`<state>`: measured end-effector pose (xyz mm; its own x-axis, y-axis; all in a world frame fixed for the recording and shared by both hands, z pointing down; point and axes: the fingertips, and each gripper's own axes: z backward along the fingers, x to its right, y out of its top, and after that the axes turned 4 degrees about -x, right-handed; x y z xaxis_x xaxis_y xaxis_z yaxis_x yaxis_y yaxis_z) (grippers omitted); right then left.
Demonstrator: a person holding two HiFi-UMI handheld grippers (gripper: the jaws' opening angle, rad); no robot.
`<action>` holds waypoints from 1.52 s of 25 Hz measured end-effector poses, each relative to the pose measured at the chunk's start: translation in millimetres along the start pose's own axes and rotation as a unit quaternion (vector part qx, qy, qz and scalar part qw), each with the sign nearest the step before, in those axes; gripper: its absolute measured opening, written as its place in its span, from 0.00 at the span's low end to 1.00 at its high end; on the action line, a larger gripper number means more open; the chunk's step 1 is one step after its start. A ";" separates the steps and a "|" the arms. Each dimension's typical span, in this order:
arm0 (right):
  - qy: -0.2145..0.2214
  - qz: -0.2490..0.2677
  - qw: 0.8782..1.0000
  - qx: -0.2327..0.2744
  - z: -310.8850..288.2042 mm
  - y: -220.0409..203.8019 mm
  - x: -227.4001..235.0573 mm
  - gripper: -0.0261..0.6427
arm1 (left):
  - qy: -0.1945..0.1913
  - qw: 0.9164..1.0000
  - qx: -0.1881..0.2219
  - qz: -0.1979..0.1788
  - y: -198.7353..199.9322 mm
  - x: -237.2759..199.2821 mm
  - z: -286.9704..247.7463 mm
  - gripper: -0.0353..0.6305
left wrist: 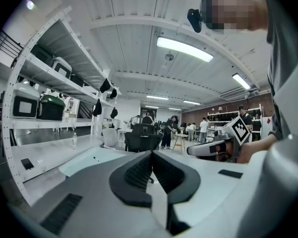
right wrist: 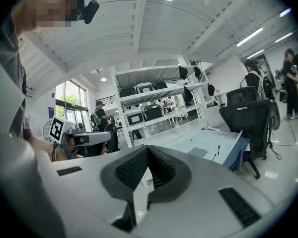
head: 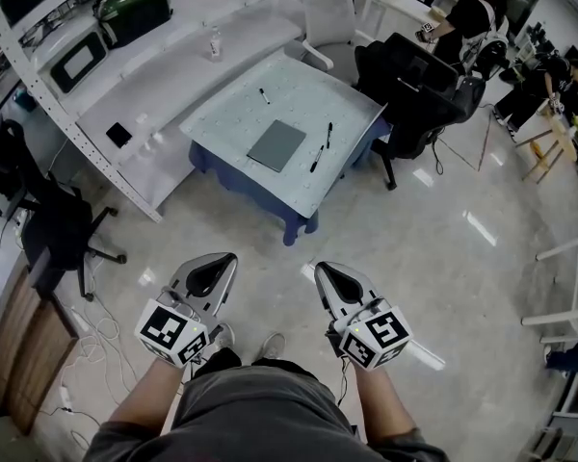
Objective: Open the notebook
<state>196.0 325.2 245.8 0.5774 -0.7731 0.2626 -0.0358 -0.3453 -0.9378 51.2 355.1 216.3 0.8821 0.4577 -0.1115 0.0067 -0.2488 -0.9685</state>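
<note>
A grey notebook (head: 276, 145) lies closed and flat on the pale blue table (head: 239, 97), with three pens scattered around it, one of them (head: 328, 135) to its right. In the right gripper view the notebook (right wrist: 197, 152) shows far off on the table top (right wrist: 211, 138). My left gripper (head: 228, 257) and right gripper (head: 321, 267) hover side by side over the floor, well short of the table. Both are shut with nothing between the pads. Seen from their own cameras, the left gripper (left wrist: 151, 153) and right gripper (right wrist: 148, 148) point roughly level toward the table.
A black office chair (head: 414, 94) stands at the table's right corner, a white chair (head: 329, 22) behind it. A long white shelf rack (head: 87, 75) with cases runs along the left. Another black chair (head: 58, 229) and floor cables (head: 96, 340) sit at the left. People are at the back right.
</note>
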 end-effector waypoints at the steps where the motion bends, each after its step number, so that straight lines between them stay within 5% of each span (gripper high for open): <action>1: 0.000 0.000 1.000 -0.001 0.2 -0.3 0.2 0.04 | 0.000 1.000 0.000 -0.003 1.0 0.2 -0.5 0.06; 22: -0.006 0.007 1.000 -0.014 -3.2 -5.8 -1.3 0.04 | 0.024 1.000 0.002 -0.010 3.7 -12.7 2.1 0.41; 38: -0.001 0.005 1.000 -0.024 -20.8 -13.4 22.4 0.04 | 0.045 0.999 0.003 0.000 -6.0 -32.8 -16.8 0.42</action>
<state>192.5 301.4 269.0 0.5787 -0.7757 0.2519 -0.0813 -0.3622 -0.9285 30.2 327.2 229.5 0.9205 0.3801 -0.0910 0.0046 -0.2434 -0.9699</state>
